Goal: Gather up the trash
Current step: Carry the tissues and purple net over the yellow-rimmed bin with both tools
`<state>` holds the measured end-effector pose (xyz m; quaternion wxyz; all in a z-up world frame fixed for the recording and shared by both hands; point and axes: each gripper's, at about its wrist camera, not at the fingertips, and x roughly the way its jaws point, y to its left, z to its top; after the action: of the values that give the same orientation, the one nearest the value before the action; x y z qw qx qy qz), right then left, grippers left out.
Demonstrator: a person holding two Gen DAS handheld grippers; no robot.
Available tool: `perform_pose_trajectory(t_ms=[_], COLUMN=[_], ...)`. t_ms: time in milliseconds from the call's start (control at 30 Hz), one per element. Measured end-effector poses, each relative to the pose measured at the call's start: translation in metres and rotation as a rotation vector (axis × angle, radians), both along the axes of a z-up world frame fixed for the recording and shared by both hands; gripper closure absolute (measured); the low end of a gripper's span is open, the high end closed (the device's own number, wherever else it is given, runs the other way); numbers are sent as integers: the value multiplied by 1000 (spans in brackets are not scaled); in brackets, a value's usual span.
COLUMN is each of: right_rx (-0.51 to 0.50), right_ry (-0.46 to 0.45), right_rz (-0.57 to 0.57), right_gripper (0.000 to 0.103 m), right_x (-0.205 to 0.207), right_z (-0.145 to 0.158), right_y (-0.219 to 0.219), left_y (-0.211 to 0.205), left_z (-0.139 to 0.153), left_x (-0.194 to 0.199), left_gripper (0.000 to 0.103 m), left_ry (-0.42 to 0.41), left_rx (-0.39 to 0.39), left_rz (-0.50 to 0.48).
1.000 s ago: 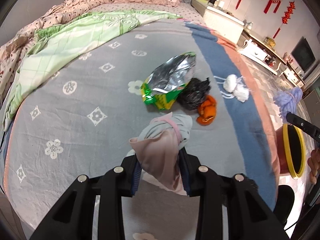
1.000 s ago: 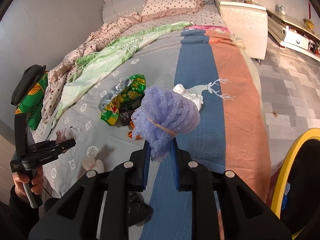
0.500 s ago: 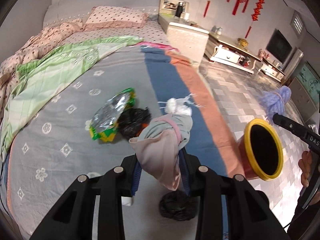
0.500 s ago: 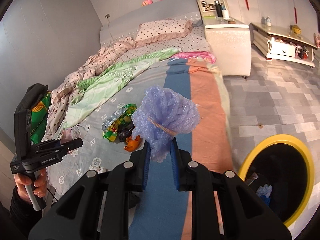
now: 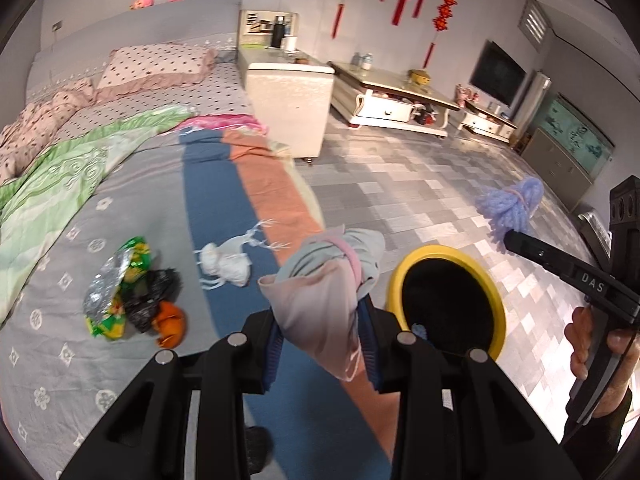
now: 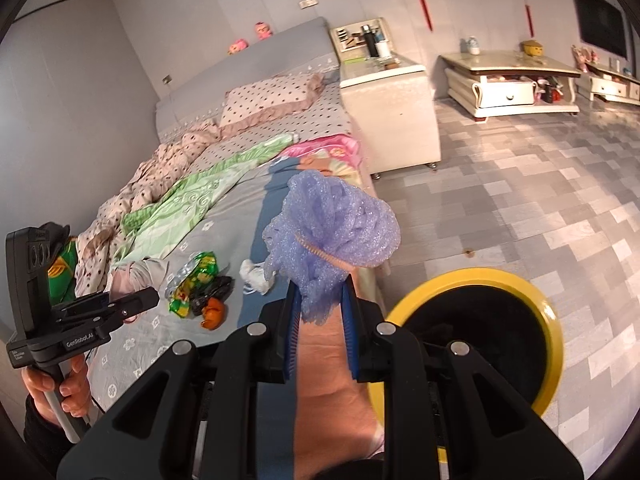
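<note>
Left gripper [image 5: 322, 346]: clamped on cloth bundle [image 5: 326, 292], frame center | Right gripper [image 6: 320, 334]: clamped on purple foam net [image 6: 334, 236], frame center | Bin [image 6: 476, 280]: lower right, on floor | Wrappers [image 5: 116, 288]: left, on bed [image 5: 132, 184]

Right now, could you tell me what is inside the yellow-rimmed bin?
Inside the yellow-rimmed bin only a small blue scrap shows near its lower rim; the rest is dark, partly hidden by the left tongs.

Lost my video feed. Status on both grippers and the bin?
Left gripper shut on cloth bundle. Right gripper shut on purple mesh ball. Yellow-rimmed bin open, just ahead, nothing blocking. Wrapper and tissue remain on bed.
</note>
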<state>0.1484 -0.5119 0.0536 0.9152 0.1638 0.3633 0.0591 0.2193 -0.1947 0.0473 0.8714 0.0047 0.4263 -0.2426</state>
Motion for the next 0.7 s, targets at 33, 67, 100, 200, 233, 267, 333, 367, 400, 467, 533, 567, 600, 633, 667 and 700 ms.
perform_pose_trajectory(t_ms=[33, 67, 100, 200, 233, 267, 333, 367, 400, 467, 533, 567, 600, 633, 667, 700], right_rx=[0, -1, 0, 0, 2, 5, 7, 9, 13, 20, 20, 22, 24, 27, 28, 28], right_ry=[-2, -3, -4, -3, -2, 1, 6, 9, 11, 21, 33, 41, 48, 56, 63, 70], right_rz=[-12, -24, -35, -64, -74, -84, -104, -112, -120, -135, -149, -155, -160, -167, -172, -178], right_gripper=[84, 84, 84, 84, 84, 84, 84, 84, 84, 84, 84, 84, 84, 84, 84, 83], right_x=[-3, -6, -9, -16, -19, -21, -25, -27, -29, -30, -30, -30, -30, -30, -29, -28], right_z=[1, 2, 2, 0, -1, -2, -6, -7, -9, -15, -22, -26, -30, -35, -40, -45], right_y=[-5, -14, -22, -40, -48, -55, -69, -75, -80, -91, -100, -105, -108, -114, -117, -119], left_y=[-10, -18, -27, -54, -63, -72, -86, -94, -102, -116, -131, -137, -144, -151, -156, -162], left_z=[0, 0, 0, 0, -1, -2, -7, -9, -12, -18, -25, -28, -32, -35, -40, -46], left_x=[-2, -3, -3, -5, -4, -4, -5, -5, -5, -5, -6, -7, -7, -8, -8, -7], left_gripper=[72, 72, 72, 72, 72, 72, 72, 72, 72, 72, 72, 72, 72, 72, 72, 72], left_ry=[1, 3, 3, 4, 11, 11, 6, 11, 19, 32, 36, 34, 31, 33, 39, 54], left_rx=[-3, -6, -7, -20, -28, -26, -17, -18, -21, -23, -14, -8, -2, 4, 8, 7], left_rz=[-13, -26, -38, -70, -82, -89, -104, -114, -123, -139, -152, -156, -161, -165, -170, -177])
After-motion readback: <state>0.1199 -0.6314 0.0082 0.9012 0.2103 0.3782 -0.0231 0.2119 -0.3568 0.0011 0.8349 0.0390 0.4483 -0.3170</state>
